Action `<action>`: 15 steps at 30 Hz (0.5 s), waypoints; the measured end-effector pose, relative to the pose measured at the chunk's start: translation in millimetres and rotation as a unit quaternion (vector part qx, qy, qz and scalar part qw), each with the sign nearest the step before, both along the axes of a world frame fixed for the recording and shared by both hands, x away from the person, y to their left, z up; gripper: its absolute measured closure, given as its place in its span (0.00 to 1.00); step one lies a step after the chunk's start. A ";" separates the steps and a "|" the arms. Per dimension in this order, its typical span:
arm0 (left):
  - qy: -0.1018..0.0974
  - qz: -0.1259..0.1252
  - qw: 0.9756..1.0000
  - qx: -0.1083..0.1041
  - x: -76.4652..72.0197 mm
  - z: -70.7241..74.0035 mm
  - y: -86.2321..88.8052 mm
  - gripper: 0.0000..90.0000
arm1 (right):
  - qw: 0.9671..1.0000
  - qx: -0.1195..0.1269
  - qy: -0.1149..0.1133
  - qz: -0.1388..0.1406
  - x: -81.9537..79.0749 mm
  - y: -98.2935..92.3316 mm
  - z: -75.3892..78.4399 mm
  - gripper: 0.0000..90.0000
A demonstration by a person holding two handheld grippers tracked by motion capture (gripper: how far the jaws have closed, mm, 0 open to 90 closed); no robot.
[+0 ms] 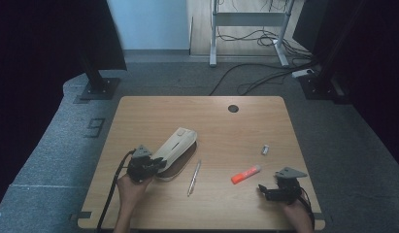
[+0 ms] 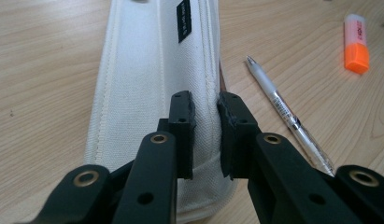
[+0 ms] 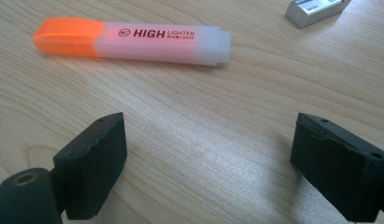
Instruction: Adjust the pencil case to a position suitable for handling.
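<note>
My left gripper has its black jaws pinched on the near end of the long off-white fabric pencil case, biting only a fold of cloth beside the zip seam. The case lies toward the left side of the light wooden table, its far end pointing at the middle, and from above that end looks raised. The grip is narrow and sits at one end, so I judge the cloth could slide out of the pads, or the case could sag and swing. If it swings, it may sweep the clear plastic pen lying just beside it toward the front edge. My right gripper rests near the front right corner, jaws wide apart and holding nothing, with the orange-capped translucent highlighter just ahead; a careless nudge would roll it toward the small silver metal block.
</note>
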State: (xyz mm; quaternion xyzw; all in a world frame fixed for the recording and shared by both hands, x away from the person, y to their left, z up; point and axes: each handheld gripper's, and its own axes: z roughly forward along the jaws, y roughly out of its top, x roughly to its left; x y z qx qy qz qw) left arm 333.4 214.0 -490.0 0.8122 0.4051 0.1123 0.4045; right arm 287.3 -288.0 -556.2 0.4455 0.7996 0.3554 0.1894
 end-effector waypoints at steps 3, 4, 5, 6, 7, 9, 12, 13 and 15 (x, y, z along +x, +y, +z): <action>0.003 0.002 1.000 0.001 -1.1 0.4 -0.3 0.85 | 1.000 0.000 0.000 0.000 0.0 0.0 0.0 0.11; 0.002 0.002 1.000 0.002 -1.8 0.2 -0.8 0.85 | 1.000 0.000 0.000 0.000 0.0 0.0 0.0 0.11; 0.000 0.002 1.000 0.005 -2.3 0.1 -1.3 0.85 | 1.000 0.000 0.000 0.001 -0.1 -0.1 0.0 0.12; 0.000 0.002 1.000 0.006 -2.8 -0.2 -1.9 0.85 | 1.000 0.000 -0.001 0.001 -0.1 -0.1 0.1 0.12; -0.002 0.003 1.000 0.008 -3.1 -0.4 -2.3 0.85 | 1.000 0.000 0.000 0.001 -0.2 -0.1 0.1 0.12; -0.001 0.003 1.000 0.007 -3.7 -0.5 -2.6 0.85 | 1.000 0.001 -0.001 0.001 -0.2 -0.2 0.2 0.13; -0.002 0.002 1.000 0.006 -4.6 -0.7 -2.2 0.85 | 1.000 0.002 -0.002 0.004 -0.5 -0.6 0.3 0.14; -0.002 0.001 1.000 0.007 -4.9 -0.7 -2.2 0.85 | 1.000 0.002 -0.002 0.005 -0.6 -0.8 0.3 0.14; -0.001 -0.001 1.000 0.007 -5.1 -0.8 -2.3 0.85 | 1.000 0.003 -0.003 0.009 -1.0 -1.8 0.4 0.15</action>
